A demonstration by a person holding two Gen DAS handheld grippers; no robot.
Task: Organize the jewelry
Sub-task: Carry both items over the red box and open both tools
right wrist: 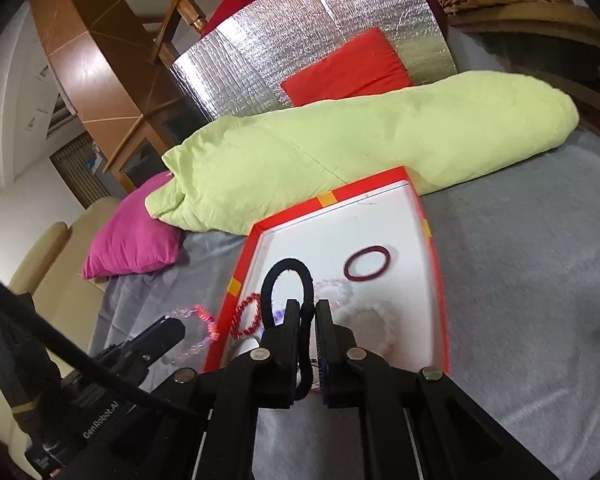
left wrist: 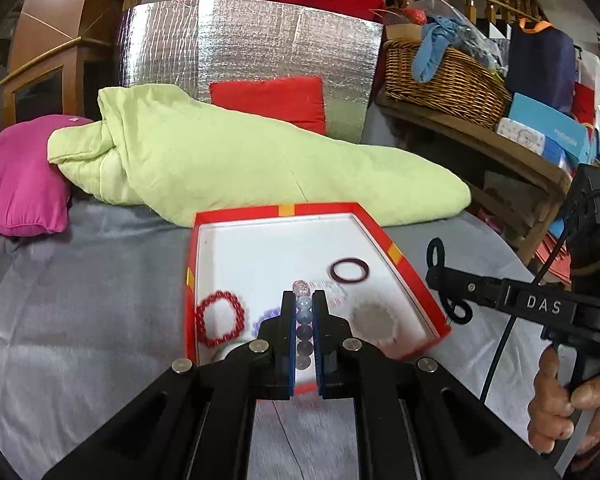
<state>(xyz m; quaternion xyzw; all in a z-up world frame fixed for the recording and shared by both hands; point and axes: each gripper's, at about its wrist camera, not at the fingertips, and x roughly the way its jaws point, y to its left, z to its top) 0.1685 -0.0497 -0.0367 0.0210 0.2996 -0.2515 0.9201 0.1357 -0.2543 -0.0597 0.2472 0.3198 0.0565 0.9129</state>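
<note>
A red box (left wrist: pixel 240 213) with a white floor lies on the grey bedspread. My left gripper (left wrist: pixel 303 300) is shut on a bracelet of blue, pink and purple beads (left wrist: pixel 304 312), held above the box's near end. On the box floor lie a red bead bracelet (left wrist: pixel 220 318), a dark maroon ring (left wrist: pixel 349 270) and a white scalloped bracelet (left wrist: pixel 374 318). My right gripper (right wrist: pixel 308 306) is shut on a black hair tie (right wrist: pixel 286 276), whose loop stands up over the box (right wrist: pixel 328 200). In the left wrist view that gripper (left wrist: pixel 436 276) hovers off the box's right rim.
A pale green quilt (left wrist: pixel 228 160) lies just behind the box, with a magenta pillow (left wrist: pixel 16 176) to its left. A silver foil board (left wrist: pixel 244 48) and red cushion (left wrist: pixel 268 102) stand at the back. A wicker basket (left wrist: pixel 440 80) and boxes fill a wooden shelf at right.
</note>
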